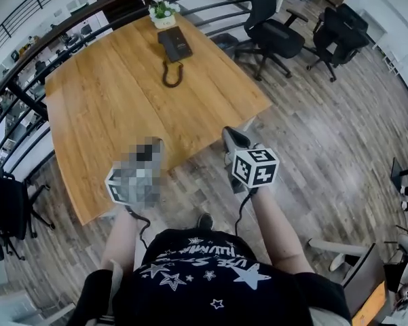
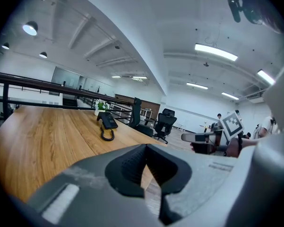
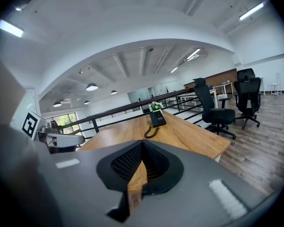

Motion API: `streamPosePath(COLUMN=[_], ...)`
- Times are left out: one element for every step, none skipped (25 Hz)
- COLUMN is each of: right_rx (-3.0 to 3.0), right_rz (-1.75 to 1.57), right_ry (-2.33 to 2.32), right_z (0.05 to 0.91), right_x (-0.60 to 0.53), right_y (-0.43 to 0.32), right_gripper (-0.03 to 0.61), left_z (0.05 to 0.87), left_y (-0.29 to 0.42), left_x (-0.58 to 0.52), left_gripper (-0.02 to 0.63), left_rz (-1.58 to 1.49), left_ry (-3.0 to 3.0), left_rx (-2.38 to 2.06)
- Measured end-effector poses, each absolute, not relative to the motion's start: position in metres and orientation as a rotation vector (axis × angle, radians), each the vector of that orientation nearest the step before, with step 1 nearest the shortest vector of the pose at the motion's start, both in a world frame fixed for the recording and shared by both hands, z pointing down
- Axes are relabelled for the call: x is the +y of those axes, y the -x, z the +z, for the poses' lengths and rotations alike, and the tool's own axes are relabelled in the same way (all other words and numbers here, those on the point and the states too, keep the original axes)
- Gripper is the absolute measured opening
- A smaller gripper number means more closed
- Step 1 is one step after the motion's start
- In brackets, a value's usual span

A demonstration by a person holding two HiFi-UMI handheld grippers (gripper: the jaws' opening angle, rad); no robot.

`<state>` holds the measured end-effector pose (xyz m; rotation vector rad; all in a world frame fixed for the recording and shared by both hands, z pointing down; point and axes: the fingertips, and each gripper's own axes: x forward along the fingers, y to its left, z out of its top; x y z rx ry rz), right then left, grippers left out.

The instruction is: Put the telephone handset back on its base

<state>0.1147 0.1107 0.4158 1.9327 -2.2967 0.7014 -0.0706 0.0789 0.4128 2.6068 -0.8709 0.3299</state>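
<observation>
Head view: the telephone handset is laid on the table, at 6 o'clock of its base. The left gripper and right gripper are held closed on nothing.

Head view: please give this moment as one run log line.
handset: on table, off base | left gripper: jaws shut, empty | right gripper: jaws shut, empty | both away from handset
</observation>
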Motion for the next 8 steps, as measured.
streamPosePath(right_rx=[-2.284,-2.276,-2.273,-2.272,-2.272,-2.271,-2.270,-2.268], right_rz=[0.695,0.685,0.674,0.664,0.656,0.649,0.644,0.640], right_ry=[-1.949,-1.963,-1.977,-1.992,-2.005,-2.017,-2.026,-2.034], right_z=[0.411,0.404,0.396,0.387,0.379,0.371,0.364,0.357], right_x=[0.113,0.115,0.116,0.116,0.115,0.114,0.114,0.114], right_y=[-0.110,-0.104,-0.095,-0.086,-0.078,-0.069,-0.062,-0.054], right_gripper=[0.000,0.000,0.000,0.000,0.000,0.000,0.000,0.000], left_z=[0.409,0.404,0.398,0.390,0.383,0.377,0.371,0.365], left_y=[0.076,0.084,0.093,0.102,0.111,0.119,0.126,0.133], left_x=[0.081,0.082,0.083,0.082,0.081,0.080,0.079,0.078], left_gripper=[0.003,0.003,0.003,0.003,0.003,0.003,0.003,0.003], left_rz=[0.327,0.325,0.325,0.327,0.331,0.335,0.340,0.344], left_ry=[-2.608,-2.607,-2.606,-2.605,-2.607,-2.609,-2.610,-2.612], left_rx=[-0.865,-0.863,-0.864,-0.864,-0.863,-0.860,-0.856,-0.851])
